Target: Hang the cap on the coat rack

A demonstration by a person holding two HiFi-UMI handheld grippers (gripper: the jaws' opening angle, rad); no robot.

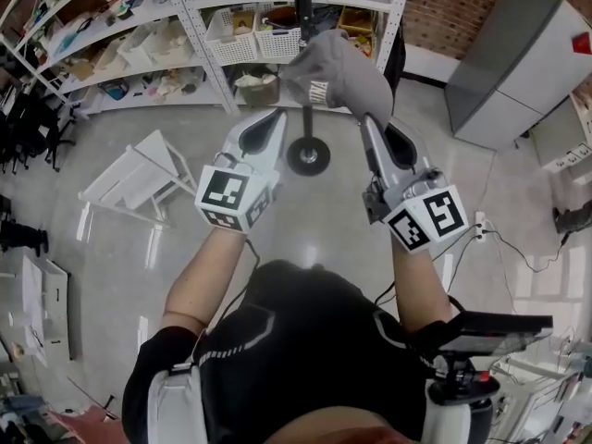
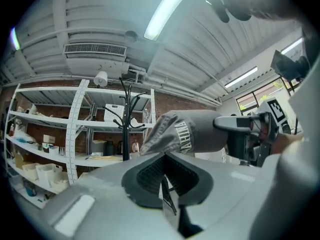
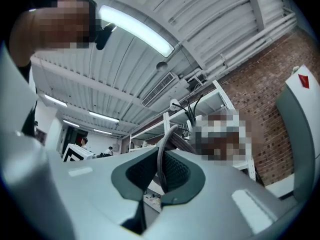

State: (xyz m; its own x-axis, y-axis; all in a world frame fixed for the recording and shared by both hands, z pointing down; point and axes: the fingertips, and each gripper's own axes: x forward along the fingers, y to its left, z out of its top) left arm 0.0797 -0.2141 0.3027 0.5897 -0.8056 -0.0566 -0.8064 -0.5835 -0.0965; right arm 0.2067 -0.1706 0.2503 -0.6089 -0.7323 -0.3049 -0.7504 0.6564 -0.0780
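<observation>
Bright even light from ceiling tube (image 2: 165, 11) above left gripper (image 2: 166, 170); floor (image 1: 319, 225) glare below; fisheye bends edges; gripper body soft.

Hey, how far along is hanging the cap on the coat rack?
Done: the cap is picked up, its edge pinched in the right gripper. In hand: it is held in the air near the coat rack, on no hook yet. The left gripper is shut and empty. Left: settle the cap over a hook and let go.
</observation>
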